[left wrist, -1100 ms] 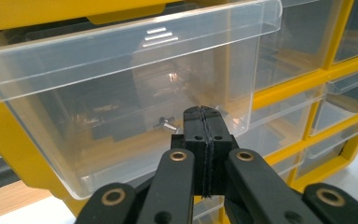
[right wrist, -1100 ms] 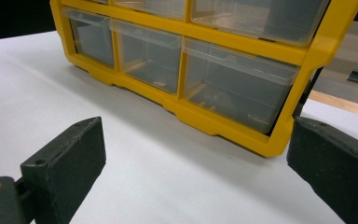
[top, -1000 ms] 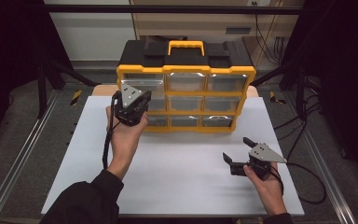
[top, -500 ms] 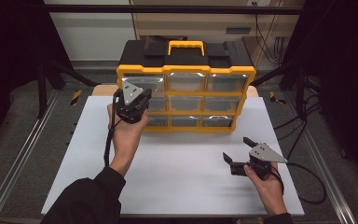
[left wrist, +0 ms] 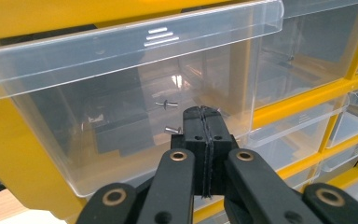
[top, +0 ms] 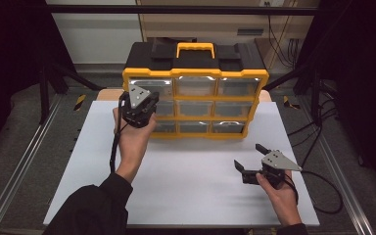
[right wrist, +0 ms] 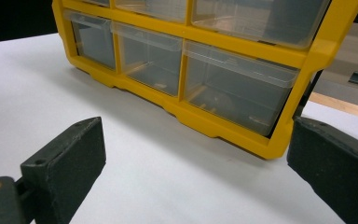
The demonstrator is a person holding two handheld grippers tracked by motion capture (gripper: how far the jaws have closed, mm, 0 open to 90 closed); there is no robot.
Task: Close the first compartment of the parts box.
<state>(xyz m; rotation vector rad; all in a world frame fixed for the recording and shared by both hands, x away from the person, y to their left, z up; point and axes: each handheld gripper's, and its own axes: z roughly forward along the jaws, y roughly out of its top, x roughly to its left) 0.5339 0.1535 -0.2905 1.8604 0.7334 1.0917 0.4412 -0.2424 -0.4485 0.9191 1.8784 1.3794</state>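
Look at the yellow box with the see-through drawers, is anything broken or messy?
Nothing stands out. The drawer cabinet stands upright on the white table, its drawers pushed in. The left claw is shut in front of a drawer.

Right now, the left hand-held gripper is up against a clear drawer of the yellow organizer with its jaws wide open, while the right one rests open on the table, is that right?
Not quite: the left hand-held gripper has its jaws closed together, as the left gripper view shows. The rest holds: it is at a clear drawer of the yellow organizer, and the right hand-held gripper is open by the table.
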